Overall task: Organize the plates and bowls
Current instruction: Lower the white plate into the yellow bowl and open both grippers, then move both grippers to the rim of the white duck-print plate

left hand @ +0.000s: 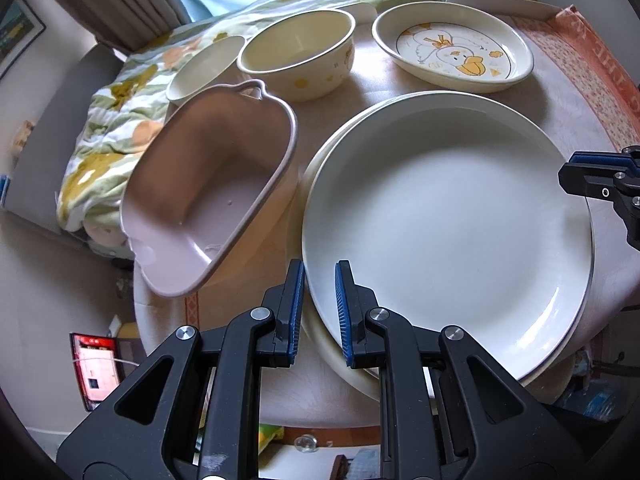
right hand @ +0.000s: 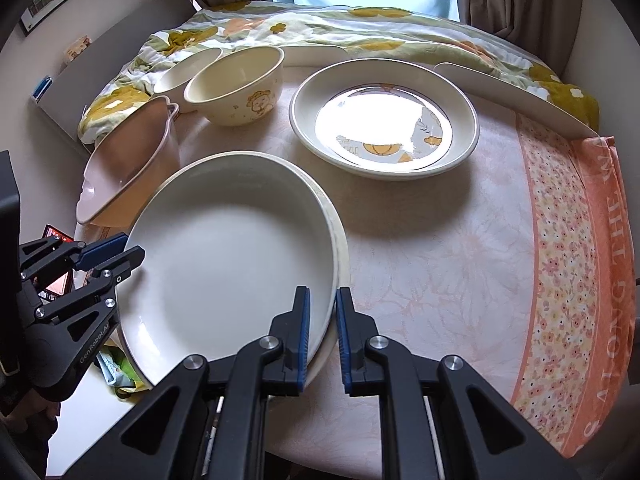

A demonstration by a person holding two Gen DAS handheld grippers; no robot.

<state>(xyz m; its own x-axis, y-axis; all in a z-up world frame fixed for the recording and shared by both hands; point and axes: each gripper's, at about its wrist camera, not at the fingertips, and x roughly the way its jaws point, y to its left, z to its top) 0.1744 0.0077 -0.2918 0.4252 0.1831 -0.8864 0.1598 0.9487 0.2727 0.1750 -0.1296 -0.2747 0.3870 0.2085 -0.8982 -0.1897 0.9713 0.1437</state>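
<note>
A large white plate (left hand: 448,224) lies on top of another white plate on the round table; it also shows in the right wrist view (right hand: 232,264). My left gripper (left hand: 320,308) straddles the top plate's near-left rim, jaws narrowly apart. My right gripper (right hand: 322,328) straddles the plate's right rim, jaws likewise narrowly apart. A pink handled dish (left hand: 208,196) leans tilted at the left. Behind it stand two cream bowls (left hand: 300,52), (left hand: 204,68). An oval duck plate (left hand: 452,48) sits at the back.
A floral quilt (right hand: 360,28) bunches along the table's far edge. A white tray rim (right hand: 508,92) runs at the back right. An orange patterned cloth (right hand: 576,264) covers the table's right side. A phone (left hand: 96,360) lies below at the left.
</note>
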